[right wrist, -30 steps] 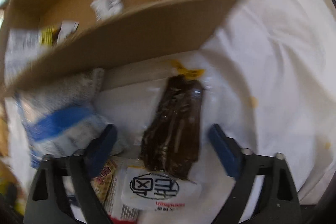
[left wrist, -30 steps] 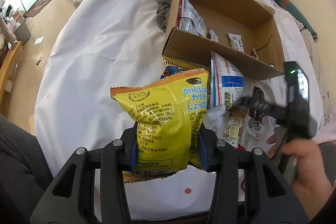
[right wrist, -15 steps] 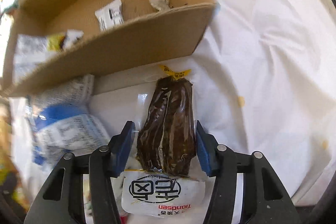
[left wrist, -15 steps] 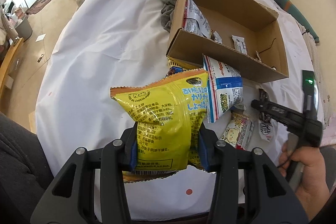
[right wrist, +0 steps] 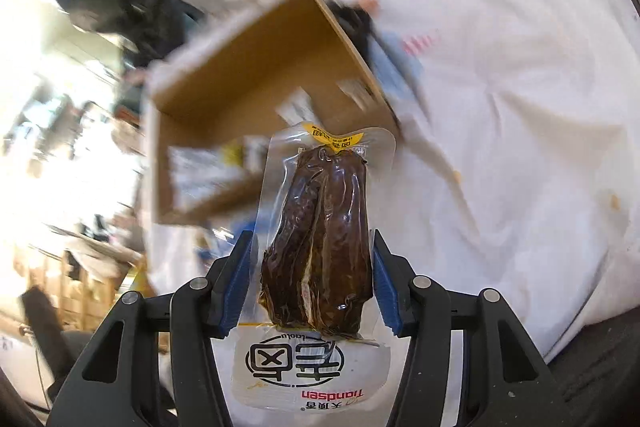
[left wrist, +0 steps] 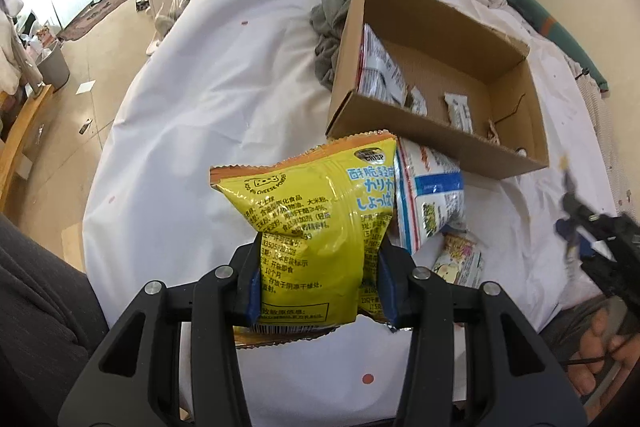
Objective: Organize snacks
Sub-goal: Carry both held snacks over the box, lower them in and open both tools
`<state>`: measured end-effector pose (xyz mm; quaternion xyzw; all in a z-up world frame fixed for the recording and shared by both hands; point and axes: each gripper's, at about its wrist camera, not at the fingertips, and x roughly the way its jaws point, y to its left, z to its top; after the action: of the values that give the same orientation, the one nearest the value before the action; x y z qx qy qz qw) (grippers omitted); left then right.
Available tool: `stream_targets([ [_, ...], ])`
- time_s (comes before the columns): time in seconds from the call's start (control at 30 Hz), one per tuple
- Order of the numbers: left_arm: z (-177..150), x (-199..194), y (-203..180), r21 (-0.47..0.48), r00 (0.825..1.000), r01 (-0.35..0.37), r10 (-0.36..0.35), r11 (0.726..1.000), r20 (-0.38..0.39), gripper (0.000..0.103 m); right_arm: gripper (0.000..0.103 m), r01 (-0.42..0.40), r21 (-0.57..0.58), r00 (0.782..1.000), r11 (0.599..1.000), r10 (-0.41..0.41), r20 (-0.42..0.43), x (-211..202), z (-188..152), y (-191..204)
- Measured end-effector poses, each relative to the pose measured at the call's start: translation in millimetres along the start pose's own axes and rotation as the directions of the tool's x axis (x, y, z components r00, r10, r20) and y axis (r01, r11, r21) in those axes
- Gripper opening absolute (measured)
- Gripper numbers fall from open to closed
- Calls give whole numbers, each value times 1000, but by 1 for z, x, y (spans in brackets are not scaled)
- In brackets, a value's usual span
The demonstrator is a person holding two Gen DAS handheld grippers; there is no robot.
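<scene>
A few small wrapped packets already lie in the open brown cardboard box [left wrist: 436,83] ahead of both tongs, while the left gripper [left wrist: 316,291] clamps a yellow crinkly snack bag [left wrist: 312,227], the right gripper [right wrist: 310,287] has just closed on a clear vacuum pouch of dark brown food [right wrist: 320,247], and the blue-and-white packet [left wrist: 430,195] and small cartoon-printed packets [left wrist: 460,259] just beyond the left tongs are, I judge, still to be boxed.

Snacks on the white sheet, in the box, and lifted clear

A yellow chip bag [left wrist: 316,223] stands upright, pinched at its lower part; a clear vacuum pack of dark brown meat [right wrist: 320,247] is held upright too. A blue-and-white bag [left wrist: 430,195] leans against the open cardboard box [left wrist: 432,143], which holds several small packets.
</scene>
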<state>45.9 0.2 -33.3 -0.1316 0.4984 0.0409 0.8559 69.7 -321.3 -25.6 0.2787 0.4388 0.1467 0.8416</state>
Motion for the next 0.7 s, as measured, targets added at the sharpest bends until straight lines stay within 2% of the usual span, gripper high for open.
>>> stream_targets([
  [0.07, 3, -5, 0, 0, 1000, 5, -5, 1000, 24, 41, 57, -45, -39, 997, 998, 47, 55, -11, 4, 12],
  [0.17, 5, -12, -2, 9, 999, 19, -20, 1000, 44, 41, 57, -45, -95, 991, 994, 57, 121, -20, 11, 22],
  [0.23, 9, -17, -3, 18, 998, 27, -28, 999, 55, 41, 57, -70, -100, 988, 992, 83, 128, -22, 13, 23],
  [0.43, 32, -27, -7, 19, 995, 36, -38, 999, 97, 41, 57, -81, -98, 987, 992, 93, 131, -24, 26, 24],
  [0.7, 71, -16, -18, 43, 995, 35, -38, 998, 95, 41, 57, -37, -184, 990, 982, 61, 126, -5, 60, 40],
])
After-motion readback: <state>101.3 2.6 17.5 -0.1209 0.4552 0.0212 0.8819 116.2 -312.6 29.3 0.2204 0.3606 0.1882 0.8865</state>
